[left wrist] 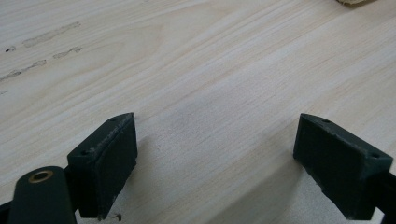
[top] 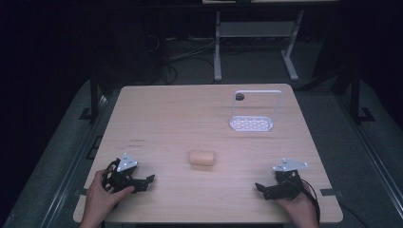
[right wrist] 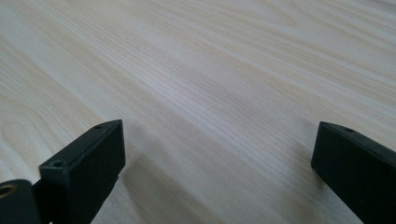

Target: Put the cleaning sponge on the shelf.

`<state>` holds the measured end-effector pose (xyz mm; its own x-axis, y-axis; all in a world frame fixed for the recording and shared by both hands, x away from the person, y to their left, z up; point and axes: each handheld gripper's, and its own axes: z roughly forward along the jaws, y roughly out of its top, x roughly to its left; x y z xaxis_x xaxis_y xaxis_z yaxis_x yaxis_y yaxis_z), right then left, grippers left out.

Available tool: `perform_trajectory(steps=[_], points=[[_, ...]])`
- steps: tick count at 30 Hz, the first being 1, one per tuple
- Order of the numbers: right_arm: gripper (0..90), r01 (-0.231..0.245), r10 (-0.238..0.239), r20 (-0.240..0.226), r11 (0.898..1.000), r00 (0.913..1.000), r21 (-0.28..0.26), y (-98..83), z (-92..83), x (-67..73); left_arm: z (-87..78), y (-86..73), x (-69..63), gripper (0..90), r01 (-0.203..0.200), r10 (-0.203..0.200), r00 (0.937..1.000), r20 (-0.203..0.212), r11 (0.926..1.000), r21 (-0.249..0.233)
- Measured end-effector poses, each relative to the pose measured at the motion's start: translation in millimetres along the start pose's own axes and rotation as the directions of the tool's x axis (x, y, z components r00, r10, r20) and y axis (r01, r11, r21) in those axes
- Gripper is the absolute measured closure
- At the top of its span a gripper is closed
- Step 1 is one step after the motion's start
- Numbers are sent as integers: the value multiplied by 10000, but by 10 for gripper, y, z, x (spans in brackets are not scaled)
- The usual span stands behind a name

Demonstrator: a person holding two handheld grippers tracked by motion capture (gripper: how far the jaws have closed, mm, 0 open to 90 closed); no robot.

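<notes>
A pale tan bread roll [top: 202, 157] lies near the middle of the light wooden table [top: 171, 118]. A white wire rack with a perforated base [top: 252, 123] stands at the back right. My left gripper [top: 145, 183] rests low at the front left, held by a hand, jaws pointing right toward the roll. My right gripper [top: 262, 189] sits at the front right, jaws pointing left. In the left gripper view the left gripper [left wrist: 215, 163] stands open over bare wood, and a sliver of the roll [left wrist: 352, 2] shows at the top edge. In the right gripper view the right gripper [right wrist: 217, 172] is open with nothing between.
Faint dark marks [top: 138, 141] stain the wood left of centre. Beyond the table's far edge stand white desk legs [top: 217, 47] and cables on a dark floor. Table edges run close behind both hands.
</notes>
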<state>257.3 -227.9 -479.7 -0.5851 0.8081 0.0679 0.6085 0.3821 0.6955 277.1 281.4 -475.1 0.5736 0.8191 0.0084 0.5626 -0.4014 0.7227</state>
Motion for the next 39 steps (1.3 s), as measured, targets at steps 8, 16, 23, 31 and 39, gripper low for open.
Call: perform_trajectory(steps=[8, 16, 23, 31, 39], points=[[26, 264, -265, -110, 9996, 9996, -121, 37, 30, -15, 14, 10, -9, 125, 80, -80, 9999, -72, 10000, -24], [29, 460, -467, -245, 9985, 9986, -296, 141, 34, -52, 13, 10, -7, 127, 83, -83, 9999, -70, 10000, -24], [56, 476, -483, -430, 9987, 9979, -184, 193, 58, -76, 13, 10, -7, 128, 82, -82, 9999, -74, 10000, -23], [59, 588, -599, -661, 9981, 9960, -190, 287, 86, -90, 13, 10, -7, 128, 83, -84, 9999, -72, 10000, -22], [57, 881, -895, -882, 9959, 9921, -195, 413, 112, -69, 13, 10, -7, 128, 83, -83, 9999, -72, 10000, -23]])
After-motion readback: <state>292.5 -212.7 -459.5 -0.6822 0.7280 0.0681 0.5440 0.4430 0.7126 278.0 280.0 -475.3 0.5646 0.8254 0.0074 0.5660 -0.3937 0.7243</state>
